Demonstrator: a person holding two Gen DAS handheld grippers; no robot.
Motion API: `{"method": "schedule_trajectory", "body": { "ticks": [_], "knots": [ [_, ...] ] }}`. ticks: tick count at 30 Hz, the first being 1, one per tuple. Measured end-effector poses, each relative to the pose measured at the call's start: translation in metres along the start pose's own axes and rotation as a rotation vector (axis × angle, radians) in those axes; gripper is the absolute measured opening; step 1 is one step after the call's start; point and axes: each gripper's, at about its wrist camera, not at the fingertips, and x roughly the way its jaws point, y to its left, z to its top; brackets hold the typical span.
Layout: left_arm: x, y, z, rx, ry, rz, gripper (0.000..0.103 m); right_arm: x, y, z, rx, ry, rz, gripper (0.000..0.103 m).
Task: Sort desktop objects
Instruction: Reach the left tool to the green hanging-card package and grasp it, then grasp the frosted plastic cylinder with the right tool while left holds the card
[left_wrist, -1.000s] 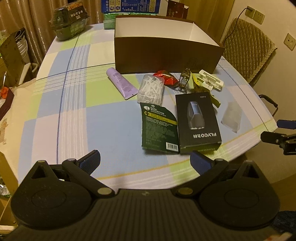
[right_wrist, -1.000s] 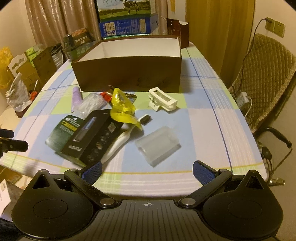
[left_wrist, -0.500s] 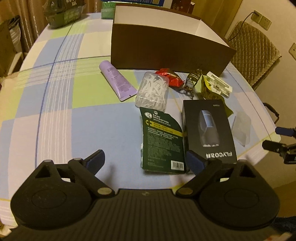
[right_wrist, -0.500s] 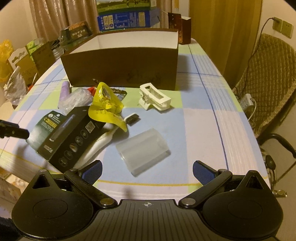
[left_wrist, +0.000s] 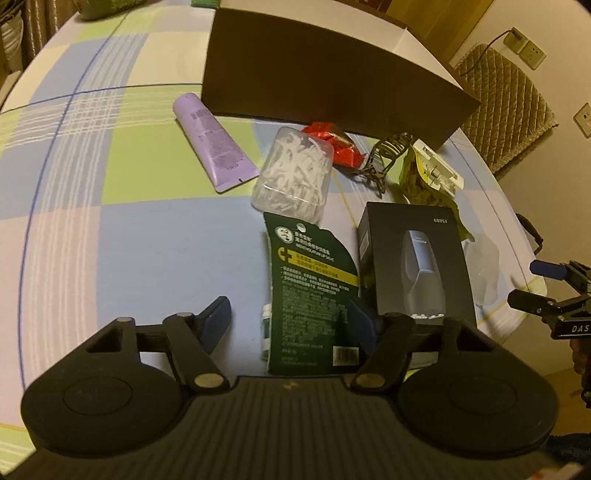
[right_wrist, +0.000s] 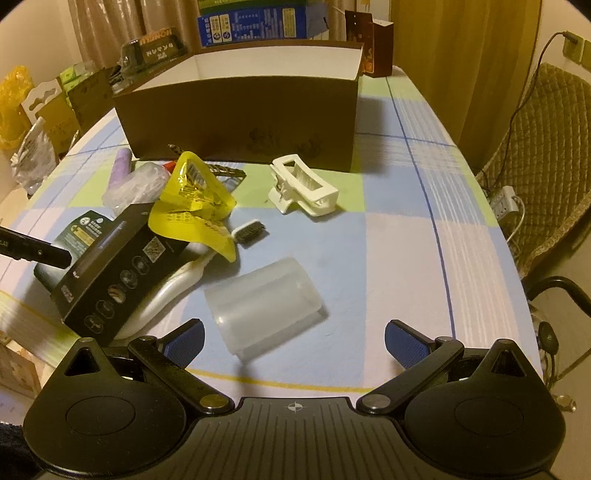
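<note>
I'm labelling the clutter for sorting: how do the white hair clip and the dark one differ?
The white hair clip is solid, blocky plastic; the dark hair clip is a thin, wiry, olive-brown frame. The white one lies apart on open tablecloth; the dark one sits crowded between the red wrapper and the yellow packet. Both lie in front of the brown box, untouched by either claw.

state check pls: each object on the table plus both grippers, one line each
brown box: open top, upright
green card pack: flat, between the left fingers
left gripper: closing, pads not visibly on the pack
right gripper: open, holds nothing
black shaver box: propped on other items
frosted cup: on its side
white hair clip: lying closed
purple tube: flat, capped
</note>
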Motion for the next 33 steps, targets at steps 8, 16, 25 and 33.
{"method": "schedule_trajectory", "body": {
  "ticks": [8,16,25,33],
  "knots": [
    [0.003,-0.005,0.002,-0.009,-0.009,0.001,0.032,0.007,-0.006,0.006,-0.025,-0.001,0.023,0.101],
    [-0.020,-0.021,0.003,0.039,-0.047,0.110,0.029,0.014,-0.012,0.012,-0.048,0.001,0.048,0.101],
    [-0.046,-0.049,0.014,0.130,-0.110,0.293,0.029,0.021,-0.016,0.018,-0.087,0.004,0.082,0.101],
    [-0.049,-0.050,0.015,0.063,-0.118,0.318,0.029,0.028,-0.010,0.023,-0.159,0.001,0.144,0.093]
  ]
}}
